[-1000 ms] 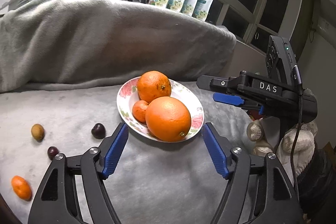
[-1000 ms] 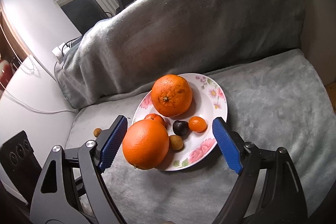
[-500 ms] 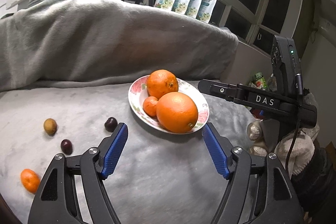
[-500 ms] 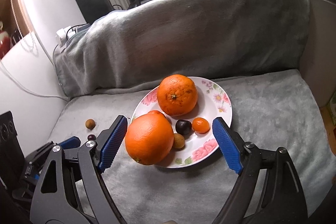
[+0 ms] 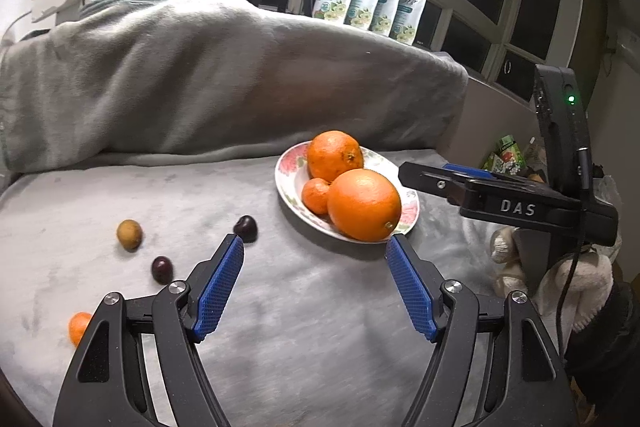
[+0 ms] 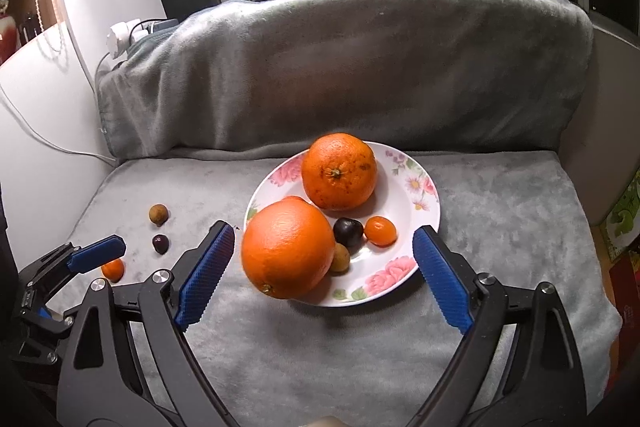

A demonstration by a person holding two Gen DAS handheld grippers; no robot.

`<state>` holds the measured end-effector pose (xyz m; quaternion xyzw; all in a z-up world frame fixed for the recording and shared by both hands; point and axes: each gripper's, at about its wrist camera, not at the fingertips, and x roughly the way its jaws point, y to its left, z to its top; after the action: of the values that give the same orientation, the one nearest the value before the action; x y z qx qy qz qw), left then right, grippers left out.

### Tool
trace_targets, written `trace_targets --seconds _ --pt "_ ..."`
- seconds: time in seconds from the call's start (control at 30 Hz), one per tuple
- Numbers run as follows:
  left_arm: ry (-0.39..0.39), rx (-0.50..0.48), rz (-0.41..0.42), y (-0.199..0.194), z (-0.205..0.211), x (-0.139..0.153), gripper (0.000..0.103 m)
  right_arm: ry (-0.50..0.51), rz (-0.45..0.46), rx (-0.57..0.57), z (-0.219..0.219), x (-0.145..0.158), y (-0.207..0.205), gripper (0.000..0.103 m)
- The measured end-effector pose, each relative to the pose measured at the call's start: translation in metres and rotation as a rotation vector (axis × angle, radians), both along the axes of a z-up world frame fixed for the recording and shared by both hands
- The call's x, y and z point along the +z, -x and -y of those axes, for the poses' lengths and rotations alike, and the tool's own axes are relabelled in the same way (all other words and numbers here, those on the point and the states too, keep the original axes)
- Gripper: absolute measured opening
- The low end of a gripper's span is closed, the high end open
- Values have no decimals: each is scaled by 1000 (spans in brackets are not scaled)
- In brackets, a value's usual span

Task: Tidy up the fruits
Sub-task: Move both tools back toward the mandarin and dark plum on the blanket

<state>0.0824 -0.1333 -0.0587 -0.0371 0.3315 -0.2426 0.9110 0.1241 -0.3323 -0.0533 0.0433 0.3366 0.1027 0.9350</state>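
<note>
A flowered plate [image 6: 424, 195] on the grey blanket holds two big oranges, the front one [image 6: 288, 249] and the rear one [image 6: 338, 171]. It also holds a kumquat [image 6: 380, 231], a dark fruit [image 6: 348, 231] and a brown fruit [image 6: 340, 258]. My right gripper [image 6: 324, 231] hovers in front of the plate with its jaws opening. The front orange shows between the pads, which do not touch it. To the left my left gripper [image 5: 315, 241] is open and empty. Near it lie a brown fruit [image 5: 129, 234], two dark fruits [image 5: 245, 227] [image 5: 162, 269] and a small orange [image 5: 78, 327].
A blanket-covered backrest [image 6: 360, 67] rises behind the plate, with several pouches [image 5: 372, 3] and a tripod on the sill above. A white wall and cable stand at the left. Boxes [image 6: 624, 219] sit past the cushion's right edge, and a gloved hand [image 5: 576, 275] holds the right gripper.
The left gripper's view has swung leftward, so the plate sits further right and the loose fruits nearer its fingers. The right gripper has rolled level, drawn back a little and spread its jaws wider.
</note>
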Motion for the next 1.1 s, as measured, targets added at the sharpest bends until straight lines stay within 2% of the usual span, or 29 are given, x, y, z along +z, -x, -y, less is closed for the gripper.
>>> trace_targets --seconds 0.33,0.57,0.9,1.1 --pt "-30 46 19 7 -22 2 75 -31 24 53 -13 5 9 93" --pt "-39 104 19 17 -53 -2 75 -43 23 108 -30 5 11 93" --pt "-70 190 -42 31 -108 -25 75 -27 18 200 -65 3 7 93" --pt "-44 222 -94 28 -132 -40 74 -6 4 266 -93 0 3 93"
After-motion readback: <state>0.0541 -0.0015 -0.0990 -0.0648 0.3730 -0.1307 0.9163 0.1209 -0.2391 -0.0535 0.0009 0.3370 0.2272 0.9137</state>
